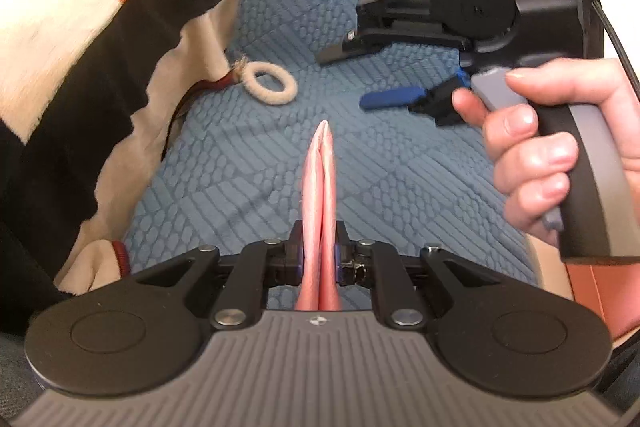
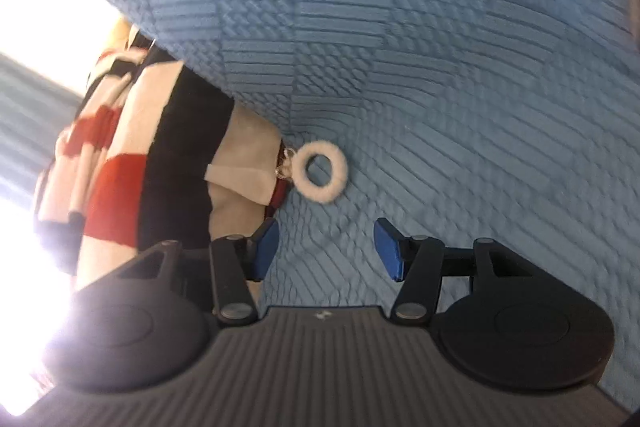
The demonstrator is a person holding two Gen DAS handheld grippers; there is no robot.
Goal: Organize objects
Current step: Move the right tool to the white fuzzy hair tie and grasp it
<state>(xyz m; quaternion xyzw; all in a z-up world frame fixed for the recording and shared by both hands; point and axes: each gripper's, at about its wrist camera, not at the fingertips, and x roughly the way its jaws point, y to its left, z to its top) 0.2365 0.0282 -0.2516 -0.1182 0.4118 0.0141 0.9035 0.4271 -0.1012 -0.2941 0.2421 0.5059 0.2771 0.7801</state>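
My left gripper [image 1: 320, 247] is shut on a thin, folded pink satin piece [image 1: 320, 183] that sticks out forward between its pads, above the blue quilted cover [image 1: 400, 195]. A fluffy cream ring [image 1: 270, 83] lies on the cover ahead and to the left, joined to a small metal clasp and a reddish cord at the blanket's edge. My right gripper [image 1: 360, 79] hovers at the upper right, held by a hand [image 1: 532, 147]. In the right wrist view the right gripper [image 2: 326, 247] stands open with nothing between its blue pads [image 2: 386, 251]; the ring [image 2: 320, 171] lies just beyond them.
A fleecy blanket in red, white and black [image 1: 80, 7] is heaped along the left side and shows at the left in the right wrist view as the blanket [image 2: 132, 155]. The blue quilted cover [image 2: 420, 67] stretches away ahead and to the right. Bright glare fills the left edge.
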